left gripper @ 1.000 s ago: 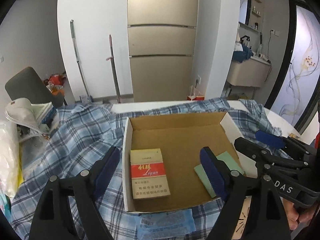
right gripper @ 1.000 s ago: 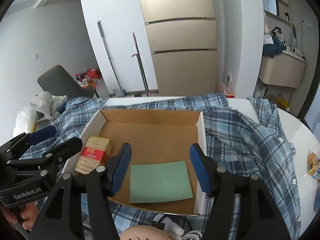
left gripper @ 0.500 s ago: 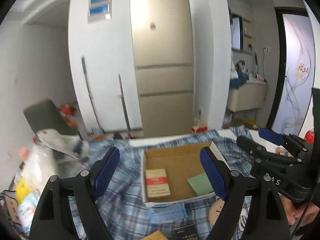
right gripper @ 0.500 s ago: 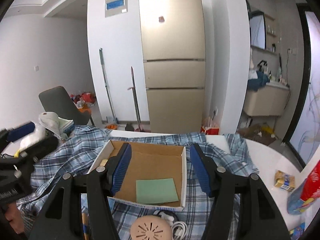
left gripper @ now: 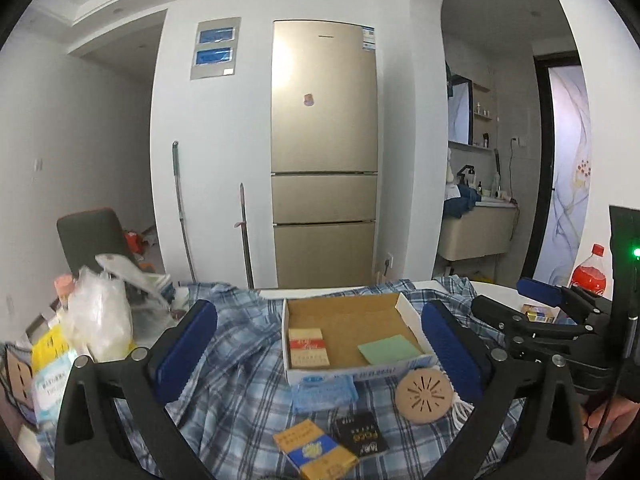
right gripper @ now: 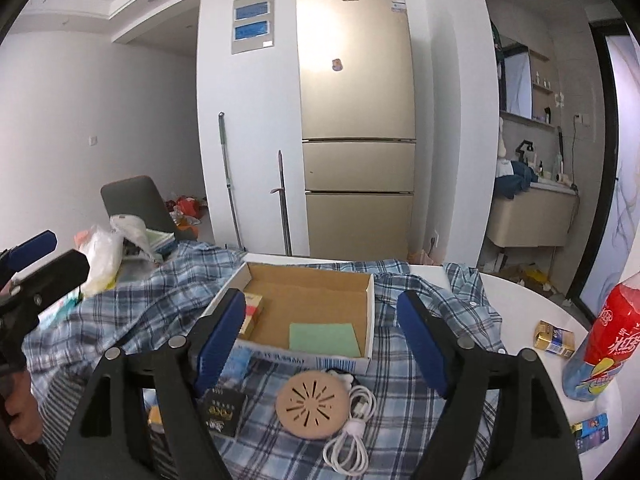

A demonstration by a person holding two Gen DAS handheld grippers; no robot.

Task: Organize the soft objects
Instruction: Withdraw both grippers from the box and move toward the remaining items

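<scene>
Both grippers (left gripper: 318,354) (right gripper: 320,340) back from cardboard box (left gripper: 344,312)

Hardly any legible txt. Black pack (left gripper: 362,434) has gold lettering, too small to read. Red bottle (right gripper: 611,332) label has white chars, unreadable. Fridge (right gripper: 356,120) logo and sticker blurred.

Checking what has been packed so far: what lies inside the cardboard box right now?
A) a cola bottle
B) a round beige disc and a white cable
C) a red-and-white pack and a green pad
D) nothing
C: inside the cardboard box, the red-and-white pack lies at left and the green pad at right.
</scene>
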